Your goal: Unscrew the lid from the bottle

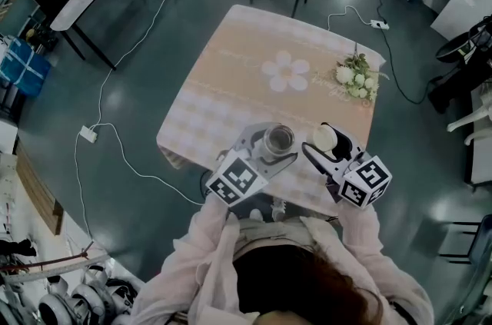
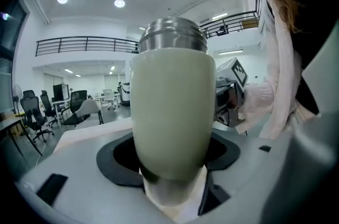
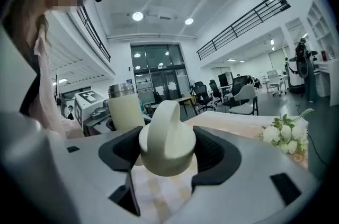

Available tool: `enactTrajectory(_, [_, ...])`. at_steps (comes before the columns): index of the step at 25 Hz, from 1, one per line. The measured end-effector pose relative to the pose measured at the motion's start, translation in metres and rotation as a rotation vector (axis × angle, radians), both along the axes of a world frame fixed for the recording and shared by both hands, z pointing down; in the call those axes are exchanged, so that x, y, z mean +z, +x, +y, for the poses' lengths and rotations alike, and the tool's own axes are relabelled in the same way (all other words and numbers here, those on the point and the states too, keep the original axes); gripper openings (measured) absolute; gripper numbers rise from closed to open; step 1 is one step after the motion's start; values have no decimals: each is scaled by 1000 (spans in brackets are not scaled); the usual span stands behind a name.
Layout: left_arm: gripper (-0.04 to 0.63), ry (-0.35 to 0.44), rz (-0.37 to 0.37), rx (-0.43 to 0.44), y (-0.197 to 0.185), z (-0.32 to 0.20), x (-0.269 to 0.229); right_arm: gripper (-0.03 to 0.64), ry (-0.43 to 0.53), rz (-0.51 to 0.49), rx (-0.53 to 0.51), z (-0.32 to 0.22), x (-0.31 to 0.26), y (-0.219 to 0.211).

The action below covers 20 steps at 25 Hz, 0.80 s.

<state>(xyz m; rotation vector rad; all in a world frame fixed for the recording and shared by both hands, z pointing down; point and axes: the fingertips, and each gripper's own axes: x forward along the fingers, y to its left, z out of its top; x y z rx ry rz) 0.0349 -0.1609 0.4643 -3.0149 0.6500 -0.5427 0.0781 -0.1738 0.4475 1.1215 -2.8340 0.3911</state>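
My left gripper point(image 1: 274, 151) is squeezed around the bottle point(image 2: 172, 112), low down on its pale body, and the bottle stands up straight with its shiny metal neck point(image 2: 172, 35) bare and open on top. My right gripper point(image 1: 327, 144) holds the lid point(image 3: 165, 135) by its round sides, with its jaws wide because the lid is fat. So the lid is already off. It sits just beside the bottle, over the near end of the table point(image 1: 254, 47). I cannot tell if the bottle's bottom touches the cloth. I think the job now is to put the lid down nicely. To do it well, I should keep the bottle straight so nothing spills, lower the lid slowly onto a bare spot of cloth away from the flowers point(image 1: 357, 77), and let go only when it rests flat.
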Motion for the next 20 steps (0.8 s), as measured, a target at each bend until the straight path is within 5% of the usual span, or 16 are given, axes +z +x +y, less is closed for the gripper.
enactTrajectory(6, [316, -77, 40, -36, -5, 0, 10, 308, -37, 51, 16, 0, 15, -1])
enactTrajectory(20, [316, -55, 2, -54, -11, -1, 15, 308, -60, 32, -19, 2, 13, -10])
